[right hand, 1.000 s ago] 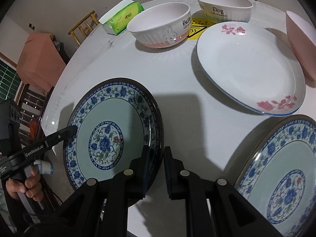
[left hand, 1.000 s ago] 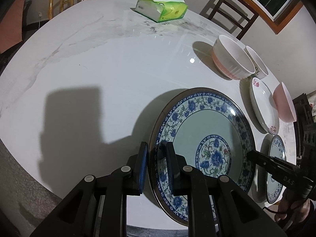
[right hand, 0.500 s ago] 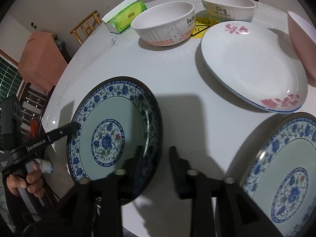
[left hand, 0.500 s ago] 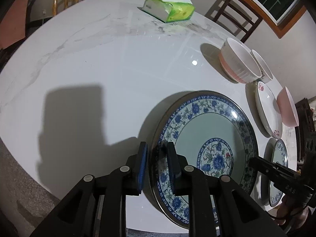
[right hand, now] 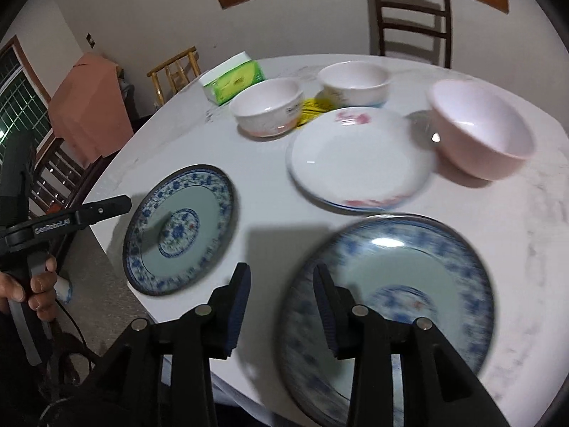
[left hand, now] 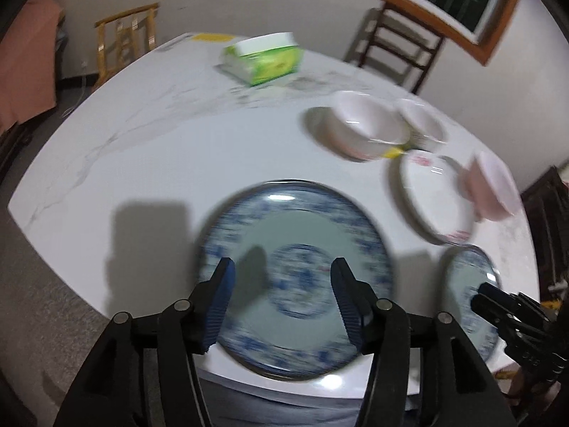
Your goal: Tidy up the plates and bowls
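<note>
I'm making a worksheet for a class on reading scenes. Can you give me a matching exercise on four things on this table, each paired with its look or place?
Things:
1. tissue pack
2. pink bowl
3. white plate
4. left gripper

Descriptions:
A. red flowers on the rim
B. green and white, at the far edge
C. jaws apart above a blue patterned plate
D. plain, beside the white plate

Pairs: 1-B, 2-D, 3-A, 4-C

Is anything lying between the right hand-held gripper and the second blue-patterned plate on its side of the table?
Nothing visible does. The right hand-held gripper, jaws opening and empty, hangs near the blue-patterned plate; the white plate and pink bowl sit beyond it.
</note>
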{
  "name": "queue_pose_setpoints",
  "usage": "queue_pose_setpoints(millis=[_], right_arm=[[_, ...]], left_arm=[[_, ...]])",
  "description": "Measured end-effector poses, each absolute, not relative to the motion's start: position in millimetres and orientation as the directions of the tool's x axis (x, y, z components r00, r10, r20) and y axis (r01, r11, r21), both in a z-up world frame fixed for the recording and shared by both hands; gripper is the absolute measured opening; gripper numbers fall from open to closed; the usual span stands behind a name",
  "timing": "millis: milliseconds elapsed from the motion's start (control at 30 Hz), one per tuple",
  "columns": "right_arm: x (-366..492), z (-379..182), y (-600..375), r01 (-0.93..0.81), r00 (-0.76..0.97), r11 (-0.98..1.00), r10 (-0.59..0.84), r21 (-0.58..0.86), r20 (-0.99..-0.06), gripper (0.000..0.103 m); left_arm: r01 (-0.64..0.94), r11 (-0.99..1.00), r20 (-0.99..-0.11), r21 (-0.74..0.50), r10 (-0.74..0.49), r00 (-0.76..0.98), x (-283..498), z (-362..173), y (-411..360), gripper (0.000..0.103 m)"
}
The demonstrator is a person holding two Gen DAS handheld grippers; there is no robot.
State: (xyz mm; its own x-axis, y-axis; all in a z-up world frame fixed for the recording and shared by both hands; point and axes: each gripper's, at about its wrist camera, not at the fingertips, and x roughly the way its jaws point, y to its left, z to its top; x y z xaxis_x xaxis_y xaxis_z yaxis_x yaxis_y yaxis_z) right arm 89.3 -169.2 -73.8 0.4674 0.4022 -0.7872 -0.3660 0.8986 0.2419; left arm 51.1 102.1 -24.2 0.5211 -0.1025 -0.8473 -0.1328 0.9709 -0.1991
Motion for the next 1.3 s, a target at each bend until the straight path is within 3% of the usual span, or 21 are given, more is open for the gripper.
queue_pose_setpoints(millis=[100, 533, 967, 1300], right_arm=[[85, -69, -201, -0.355, 0.474, 0.903, 0.396, 0.242, -0.786, 0.037], [85, -82, -286, -0.259, 0.493, 0.937, 0.338, 0.236, -0.801, 0.037], [93, -118, -318, -0.172, 0.437, 0.940, 0.340, 0.293, -0.833, 0.037], [82, -132, -328, -0.041, 0.470, 0.956, 0.275, 0.291, -0.839, 0.037]], left_arm=[[-0.066, 0.971, -0.829, -0.229, -0.159, 0.536, 47, -16, 65, 0.059], [0.075, 0.948, -0.818, -0.308, -0.305, 0.487, 47, -37, -30, 0.061], [0.097, 0.923, -0.815, -0.372, -0.376, 0.441, 53, -63, -50, 0.061], [0.168, 0.921, -0.833, -0.351, -0.389, 0.394, 63, -77, -57, 0.061]])
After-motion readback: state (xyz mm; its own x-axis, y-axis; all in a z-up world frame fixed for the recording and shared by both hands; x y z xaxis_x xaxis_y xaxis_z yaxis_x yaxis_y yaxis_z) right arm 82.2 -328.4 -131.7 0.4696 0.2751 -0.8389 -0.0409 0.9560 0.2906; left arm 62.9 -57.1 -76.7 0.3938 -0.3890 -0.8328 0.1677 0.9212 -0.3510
